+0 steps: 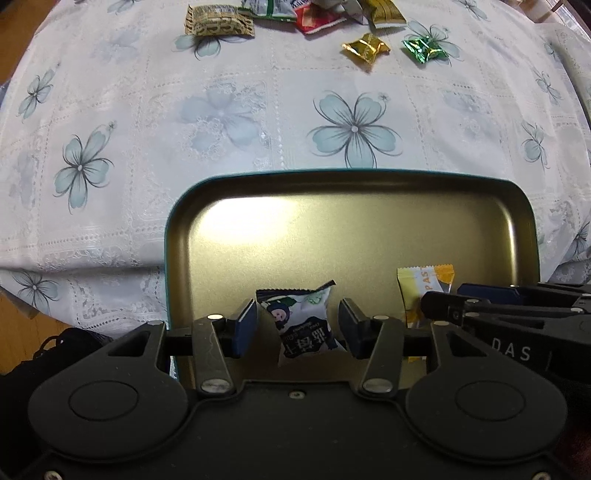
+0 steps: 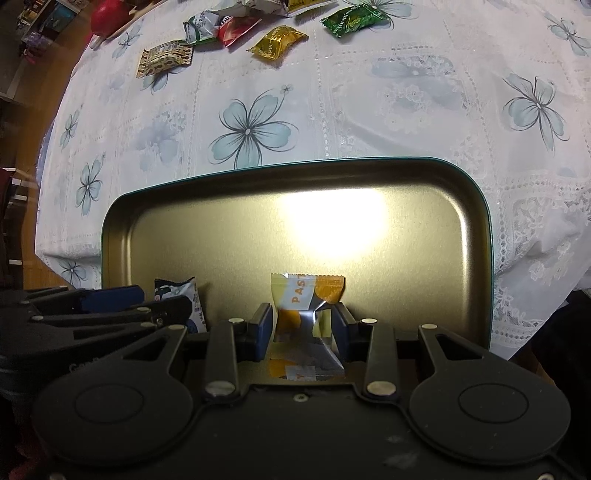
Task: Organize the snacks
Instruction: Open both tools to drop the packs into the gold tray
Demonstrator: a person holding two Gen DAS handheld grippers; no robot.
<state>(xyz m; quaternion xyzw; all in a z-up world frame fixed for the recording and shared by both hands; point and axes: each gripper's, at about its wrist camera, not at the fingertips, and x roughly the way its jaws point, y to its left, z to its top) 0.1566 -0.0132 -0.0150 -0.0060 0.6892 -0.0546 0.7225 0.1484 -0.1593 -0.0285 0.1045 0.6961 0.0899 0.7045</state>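
A gold tin tray with a teal rim (image 1: 354, 221) (image 2: 295, 229) lies on the flowered tablecloth. My left gripper (image 1: 297, 326) is open over the tray's near part; a white and dark cartoon-print snack packet (image 1: 303, 321) lies between its pads, with gaps on both sides. My right gripper (image 2: 304, 328) is close around a yellow and white "PAS" packet (image 2: 306, 299) in the tray; its pads (image 2: 264, 328) stand at the packet's sides. Each gripper shows at the edge of the other's view.
Several loose snacks lie at the far side of the table: a brown packet (image 1: 218, 22) (image 2: 166, 57), a gold candy (image 1: 365, 46) (image 2: 277, 40), a green candy (image 1: 424, 48) (image 2: 354, 16), a red packet (image 1: 317, 20) (image 2: 236, 29). The table edge falls off on the left.
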